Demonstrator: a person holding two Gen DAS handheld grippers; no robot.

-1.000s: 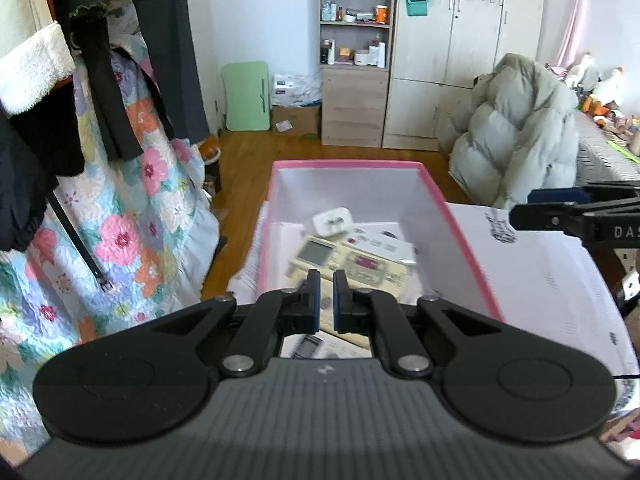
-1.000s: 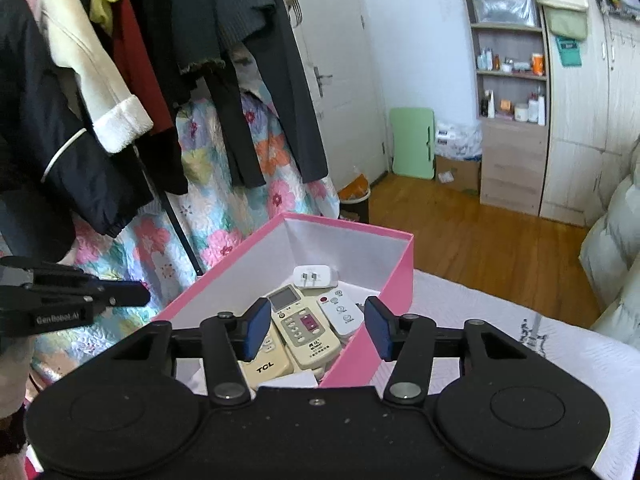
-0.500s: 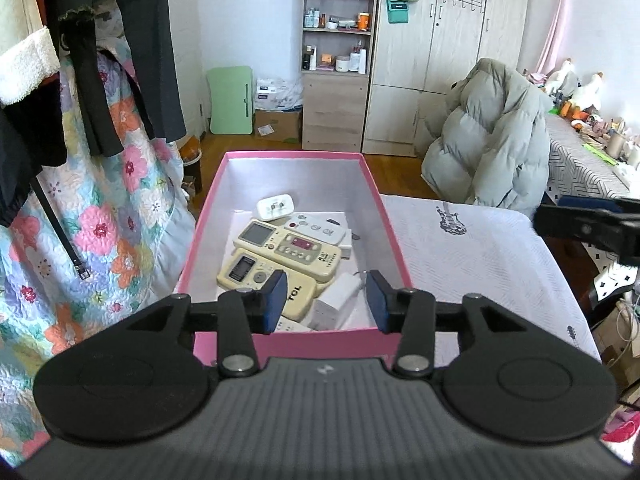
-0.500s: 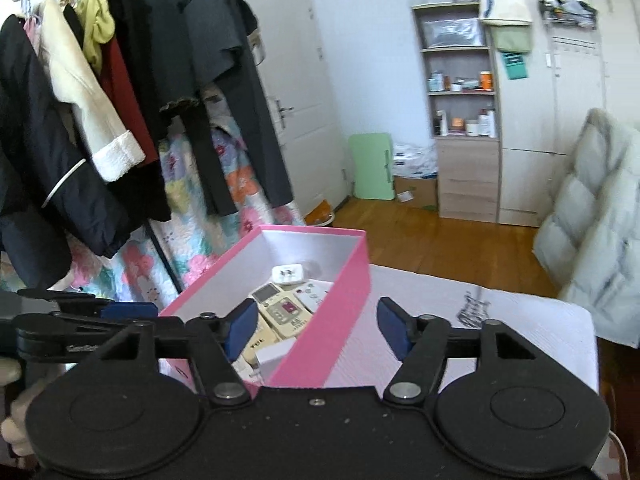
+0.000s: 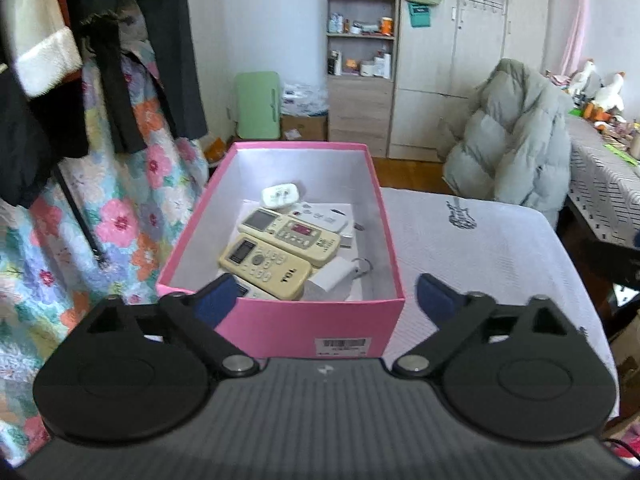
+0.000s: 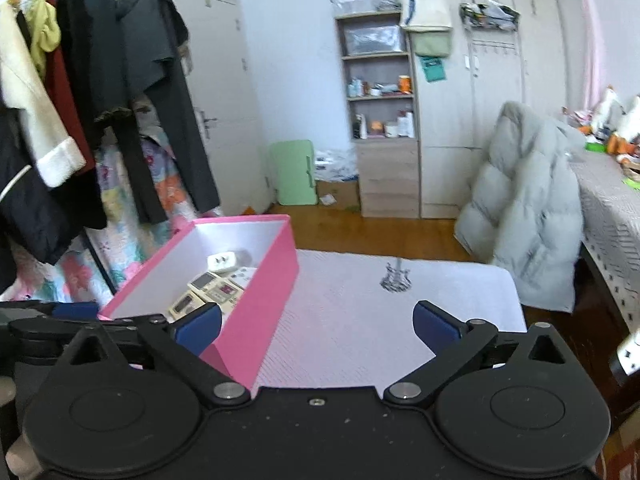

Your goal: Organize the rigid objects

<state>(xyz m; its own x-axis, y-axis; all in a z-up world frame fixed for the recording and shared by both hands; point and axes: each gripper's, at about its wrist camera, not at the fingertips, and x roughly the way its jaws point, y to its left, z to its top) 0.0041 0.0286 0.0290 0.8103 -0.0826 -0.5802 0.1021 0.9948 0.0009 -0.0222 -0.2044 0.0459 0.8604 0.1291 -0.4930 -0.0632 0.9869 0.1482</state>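
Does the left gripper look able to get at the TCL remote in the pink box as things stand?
Probably yes. The left gripper, jaws just opened and empty, faces the pink box; the box has no lid, and the TCL remote lies on top behind the near wall.

Remotes [image 5: 280, 254] lie in box [image 5: 280, 324] on table [image 5: 480, 248].

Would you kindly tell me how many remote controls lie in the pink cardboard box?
3 clearly: a cream TCL remote nearest, a cream remote with a red display behind it, a white remote farthest. A fourth may lie under the TCL one.
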